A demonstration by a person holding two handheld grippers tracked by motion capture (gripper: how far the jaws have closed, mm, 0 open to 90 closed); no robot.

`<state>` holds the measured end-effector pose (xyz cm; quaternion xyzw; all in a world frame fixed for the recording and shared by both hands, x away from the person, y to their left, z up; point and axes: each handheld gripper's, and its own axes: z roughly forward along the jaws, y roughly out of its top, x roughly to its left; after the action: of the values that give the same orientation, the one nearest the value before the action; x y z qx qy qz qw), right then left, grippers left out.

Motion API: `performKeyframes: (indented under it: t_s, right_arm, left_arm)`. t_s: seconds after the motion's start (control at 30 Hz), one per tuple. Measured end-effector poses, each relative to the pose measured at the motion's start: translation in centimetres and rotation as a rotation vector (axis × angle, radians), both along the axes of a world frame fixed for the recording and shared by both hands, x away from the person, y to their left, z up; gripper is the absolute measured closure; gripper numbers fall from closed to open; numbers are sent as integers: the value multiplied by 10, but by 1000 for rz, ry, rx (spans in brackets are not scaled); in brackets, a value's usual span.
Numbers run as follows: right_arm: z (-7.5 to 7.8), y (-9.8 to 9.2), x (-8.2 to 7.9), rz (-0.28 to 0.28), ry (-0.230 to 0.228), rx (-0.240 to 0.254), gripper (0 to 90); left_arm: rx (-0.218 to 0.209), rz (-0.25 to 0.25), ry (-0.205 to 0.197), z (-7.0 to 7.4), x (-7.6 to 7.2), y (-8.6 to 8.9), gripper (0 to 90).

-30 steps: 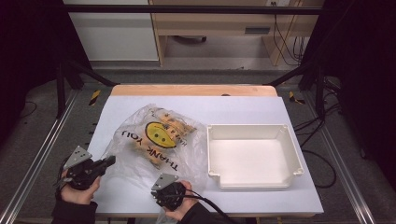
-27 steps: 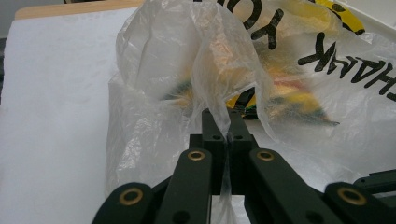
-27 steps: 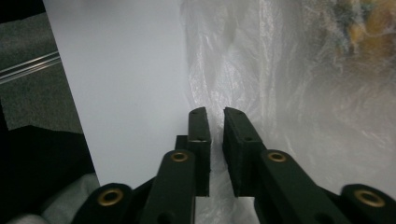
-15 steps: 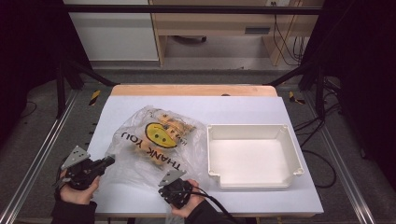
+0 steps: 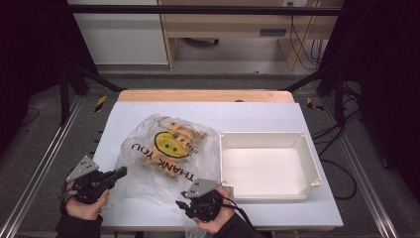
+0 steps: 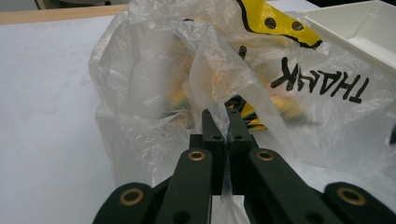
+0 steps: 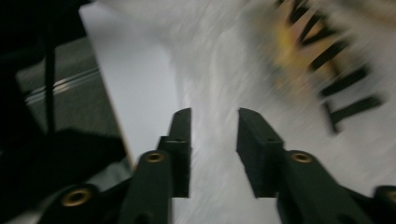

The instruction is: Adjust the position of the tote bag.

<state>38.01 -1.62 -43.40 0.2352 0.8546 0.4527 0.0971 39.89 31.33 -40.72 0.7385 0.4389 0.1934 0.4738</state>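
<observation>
A clear plastic bag [image 5: 168, 148] printed with a yellow smiley and "THANK YOU" lies at the table's middle, with yellow packets inside. My left gripper [image 5: 121, 172] reaches its near left edge. In the left gripper view the bag [image 6: 299, 79] rises ahead and the left gripper [image 6: 226, 122] is shut on a fold of its film. My right gripper [image 5: 182, 204] is at the bag's near edge by the table front. In the blurred right gripper view its jaws [image 7: 214, 116] have just been opening and stand apart over the bag film [image 7: 299, 60], pinching nothing.
A white rectangular tray [image 5: 262, 135] stands just right of the bag. The white table top [image 5: 297, 116] has a wooden strip along its far edge. Metal rails run along both sides, and cables hang at the far right.
The right gripper has shifted a little to the right along the near edge and risen, and its jaws have parted. The left gripper and the bag edge it holds stayed put.
</observation>
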Motion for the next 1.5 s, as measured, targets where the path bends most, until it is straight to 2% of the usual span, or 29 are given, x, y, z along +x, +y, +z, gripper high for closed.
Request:
performKeyframes:
  t_s: [0.1,0.17,0.23,0.3,0.4,0.47,0.5,0.6,0.63,0.7,0.83,0.93,1.0,1.1,1.2,1.3,1.4,1.43,1.5]
  right_arm:
    - [9,11,10,-44,-49,29,488]
    - [12,20,17,-93,-115,7,419]
    - [15,22,23,-126,-143,-9,401]
    - [19,19,33,-171,-157,3,389]
    - [20,14,49,-219,-149,8,375]
    - [16,16,58,-223,-125,-20,402]
    - [12,18,63,-224,-117,-44,448]
    - [6,21,68,-227,-106,-79,686]
    - [5,21,70,-228,-98,-81,783]
    - [6,19,72,-245,-66,-77,900]
    - [14,9,77,-283,-51,-53,900]
    - [21,1,78,-285,-72,-9,900]
    - [27,-1,76,-276,-94,29,754]
    - [35,3,72,-247,-116,80,605]
    - [42,14,64,-201,-129,130,524]
    - [42,34,53,-143,-133,136,441]
    - [36,58,44,-98,-122,132,367]
    - [33,65,41,-85,-120,127,365]
    - [25,78,37,-76,-115,85,391]
  left_arm:
    - [0,9,-29,7,0,0,898]
    - [5,11,-49,14,0,0,898]
    - [10,12,-61,18,2,-1,898]
    - [18,17,-63,20,5,-2,898]
    - [21,22,-65,21,9,-3,898]
    - [22,21,-69,23,10,-3,898]
    - [24,21,-71,23,11,-3,898]
    - [16,29,-76,26,13,-1,898]
    - [12,31,-78,27,13,0,898]
    - [13,33,-80,29,15,1,898]
    - [13,39,-82,31,19,1,898]
    - [16,39,-88,33,22,0,898]
    - [12,38,-93,36,23,-2,899]
    - [17,39,-98,38,27,-6,898]
    - [30,32,-100,38,29,-12,898]
    - [52,25,-100,37,29,-16,898]
    - [53,25,-96,37,28,-15,898]
    - [52,26,-96,37,28,-15,898]
    - [48,30,-93,37,28,-13,898]
